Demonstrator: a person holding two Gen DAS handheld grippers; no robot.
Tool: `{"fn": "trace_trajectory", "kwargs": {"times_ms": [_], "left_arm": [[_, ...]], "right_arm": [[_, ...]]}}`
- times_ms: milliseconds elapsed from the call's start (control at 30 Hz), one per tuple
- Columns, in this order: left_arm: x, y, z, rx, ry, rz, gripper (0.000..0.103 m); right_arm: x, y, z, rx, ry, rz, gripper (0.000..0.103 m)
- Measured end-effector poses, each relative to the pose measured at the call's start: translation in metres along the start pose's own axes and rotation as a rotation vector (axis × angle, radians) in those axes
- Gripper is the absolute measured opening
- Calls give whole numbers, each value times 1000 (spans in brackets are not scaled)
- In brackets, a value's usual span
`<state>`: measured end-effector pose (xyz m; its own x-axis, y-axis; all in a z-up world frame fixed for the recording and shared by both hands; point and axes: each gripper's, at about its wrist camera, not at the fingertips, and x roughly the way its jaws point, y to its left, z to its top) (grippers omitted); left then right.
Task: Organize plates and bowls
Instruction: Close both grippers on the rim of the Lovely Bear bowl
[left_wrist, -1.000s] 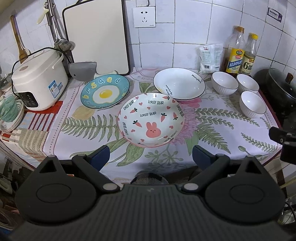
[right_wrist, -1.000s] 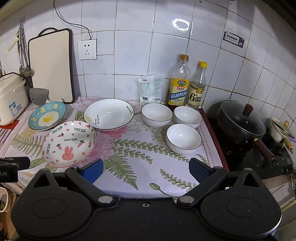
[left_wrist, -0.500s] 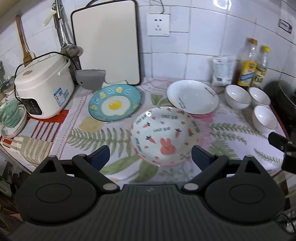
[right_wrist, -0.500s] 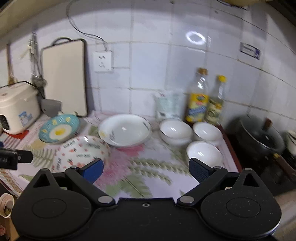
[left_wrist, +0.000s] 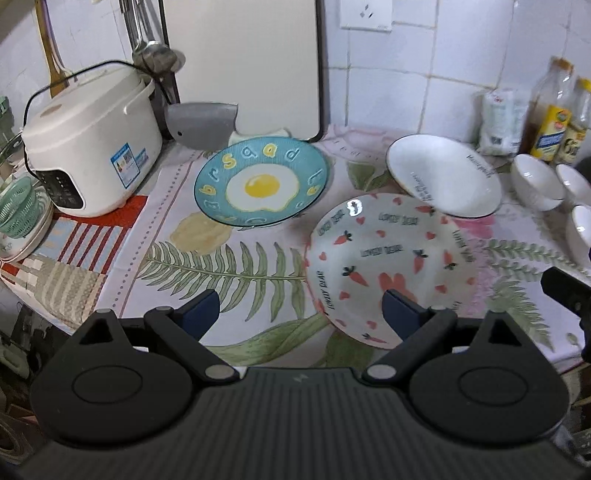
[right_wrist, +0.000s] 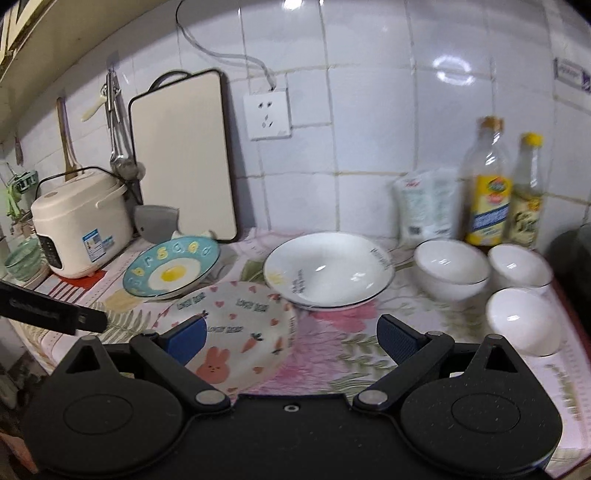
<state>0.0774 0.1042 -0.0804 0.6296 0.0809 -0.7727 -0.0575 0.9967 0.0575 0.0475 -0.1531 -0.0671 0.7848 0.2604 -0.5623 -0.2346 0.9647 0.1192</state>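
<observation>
Three plates and three small bowls lie on the patterned cloth (left_wrist: 229, 266) of the counter, none stacked yet. Largest are the plates: the rabbit plate (left_wrist: 391, 258) nearest the front edge, the blue egg plate (left_wrist: 260, 182) behind it to the left, and the white plate (left_wrist: 443, 175) behind it to the right, its rim just beside the rabbit plate's. All look like glazed ceramic, so I judge them stiff, fairly heavy, slippery and liable to chip; the raised rim is the place to pinch, with one finger under the lip.

Smaller, the white bowls (right_wrist: 452, 273) cluster at the right by the two bottles (right_wrist: 487, 199). Their thin walls should also take a rim grip, and they ought to nest.

Both claws are spread wide and hold nothing: the left gripper (left_wrist: 301, 312) hangs over the front of the cloth, its right finger over the rabbit plate; the right gripper (right_wrist: 291, 338) hovers between that plate and the bowls.

Only the right wrist view shows all three bowls whole; the left wrist view crops them but shows the egg plate's whole rim and the rice cooker (left_wrist: 88, 147) close.
</observation>
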Motion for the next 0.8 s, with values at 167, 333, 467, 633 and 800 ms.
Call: {"fn": "trace_trajectory", "kwargs": {"times_ms": [167, 333, 467, 633, 800], "left_arm": [[40, 1, -5, 13, 0, 2, 95], [75, 2, -10, 4, 19, -47, 95], [93, 3, -7, -13, 36, -33, 94], [110, 1, -1, 3, 62, -41, 82], [125, 1, -1, -10, 105, -57, 60]], "right_arm": [[46, -4, -14, 51, 50, 50, 100], [87, -13, -29, 124, 113, 70, 97], [113, -19, -36, 176, 158, 106, 87], [132, -22, -38, 198, 193, 108, 60], [139, -24, -41, 205, 209, 107, 23]]}}
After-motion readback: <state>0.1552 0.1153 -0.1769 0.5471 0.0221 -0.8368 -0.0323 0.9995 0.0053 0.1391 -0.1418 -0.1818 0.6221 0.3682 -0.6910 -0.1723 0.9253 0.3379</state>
